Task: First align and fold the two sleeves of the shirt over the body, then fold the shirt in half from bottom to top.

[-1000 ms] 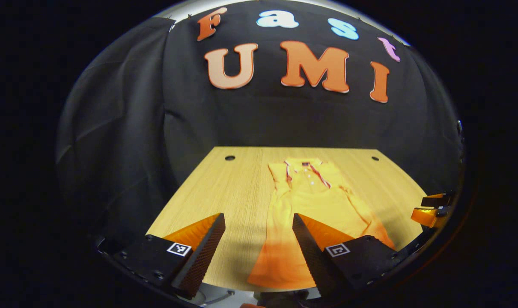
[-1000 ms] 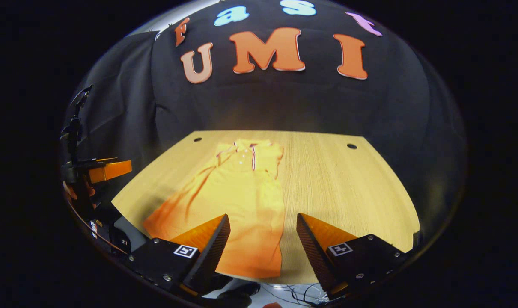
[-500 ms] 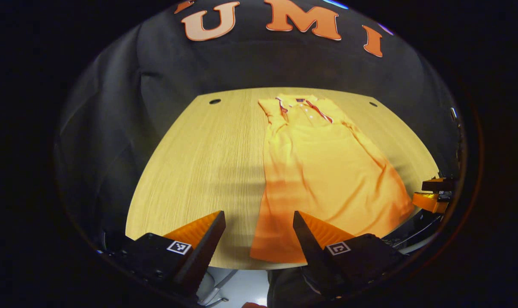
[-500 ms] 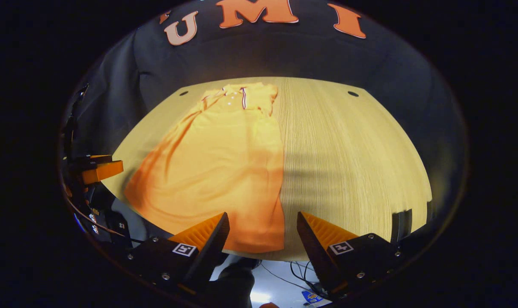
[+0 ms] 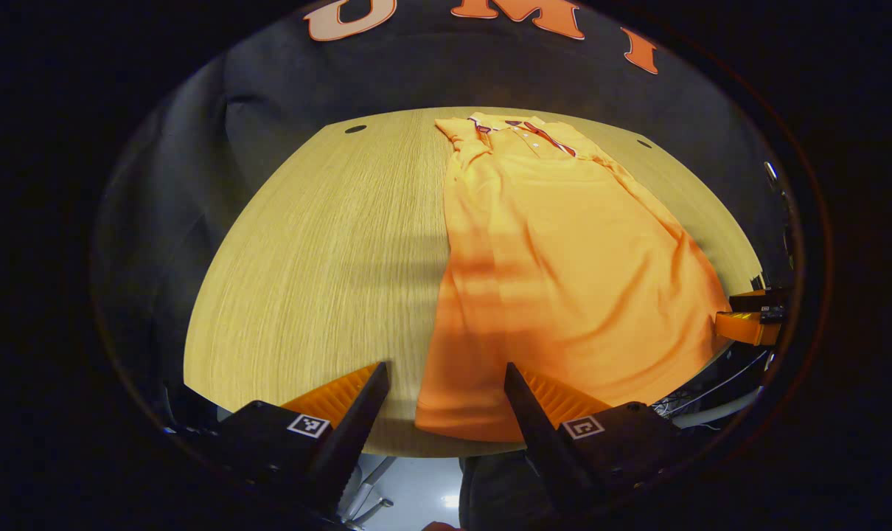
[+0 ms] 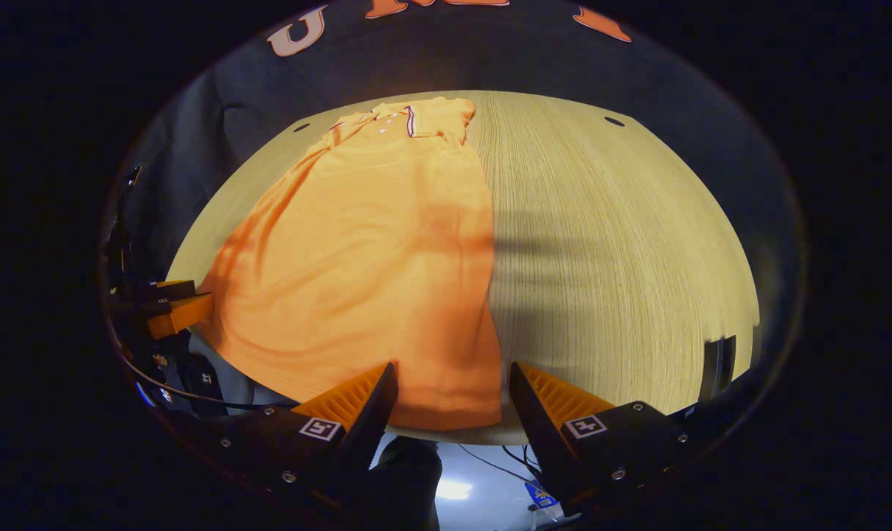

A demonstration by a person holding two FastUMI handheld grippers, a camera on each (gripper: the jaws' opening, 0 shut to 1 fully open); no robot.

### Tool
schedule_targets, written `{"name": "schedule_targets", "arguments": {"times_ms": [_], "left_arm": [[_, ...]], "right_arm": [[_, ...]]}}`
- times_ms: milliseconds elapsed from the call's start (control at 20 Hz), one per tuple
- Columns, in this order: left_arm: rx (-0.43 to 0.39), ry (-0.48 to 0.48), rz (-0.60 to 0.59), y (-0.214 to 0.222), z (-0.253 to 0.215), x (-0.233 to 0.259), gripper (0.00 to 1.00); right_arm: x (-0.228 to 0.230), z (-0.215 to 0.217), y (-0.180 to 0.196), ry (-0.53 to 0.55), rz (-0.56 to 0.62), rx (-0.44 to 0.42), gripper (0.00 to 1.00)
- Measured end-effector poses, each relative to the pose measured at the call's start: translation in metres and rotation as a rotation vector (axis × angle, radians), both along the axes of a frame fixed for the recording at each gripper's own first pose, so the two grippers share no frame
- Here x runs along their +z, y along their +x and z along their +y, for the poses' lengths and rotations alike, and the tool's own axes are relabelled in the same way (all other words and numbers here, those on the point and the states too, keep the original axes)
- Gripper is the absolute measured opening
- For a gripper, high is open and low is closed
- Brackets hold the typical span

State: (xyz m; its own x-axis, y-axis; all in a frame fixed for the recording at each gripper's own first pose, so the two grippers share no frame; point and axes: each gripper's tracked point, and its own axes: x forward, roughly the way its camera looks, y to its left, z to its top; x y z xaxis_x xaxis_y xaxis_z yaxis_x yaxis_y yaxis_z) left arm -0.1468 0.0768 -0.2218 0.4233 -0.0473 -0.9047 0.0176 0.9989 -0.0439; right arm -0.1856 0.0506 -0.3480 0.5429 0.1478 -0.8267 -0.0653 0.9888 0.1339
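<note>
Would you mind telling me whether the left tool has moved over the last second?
Yes: the left tool tipped down toward the table; the wall slid up.

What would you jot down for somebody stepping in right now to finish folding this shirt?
Left gripper: open, holding nothing, poised at the hem's left corner by the near table edge.
Right gripper: open, holding nothing, poised at the hem's right corner.
Shirt: orange, lying flat and lengthwise on the wooden table, collar at the far end, hem at the near edge.
Done: the sleeves appear folded in over the body, since the shirt reads as one narrow long shape.
Left: pinch both hem corners, then carry the hem up to the collar to fold the shirt in half.
</note>
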Motion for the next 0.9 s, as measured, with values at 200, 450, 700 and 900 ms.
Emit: {"name": "schedule_targets", "arguments": {"times_ms": [200,450,700,900], "left_arm": [[0.015,-0.029,0.018,-0.002,-0.009,-0.003,0.96],[-0.053,-0.087,-0.012,-0.009,-0.038,0.002,0.43],[-0.026,-0.189,0.004,-0.003,-0.048,0.015,0.07],[0.042,-0.226,-0.056,0.029,-0.035,0.043,0.07]], "right_arm": [[-0.002,0.006,-0.007,-0.034,0.038,0.026,0.77],[0.001,0.011,-0.009,0.056,0.060,-0.053,0.24],[0.004,0.044,-0.022,0.322,0.159,-0.061,0.07],[0.032,0.054,-0.006,0.402,0.089,-0.034,0.07]]}}
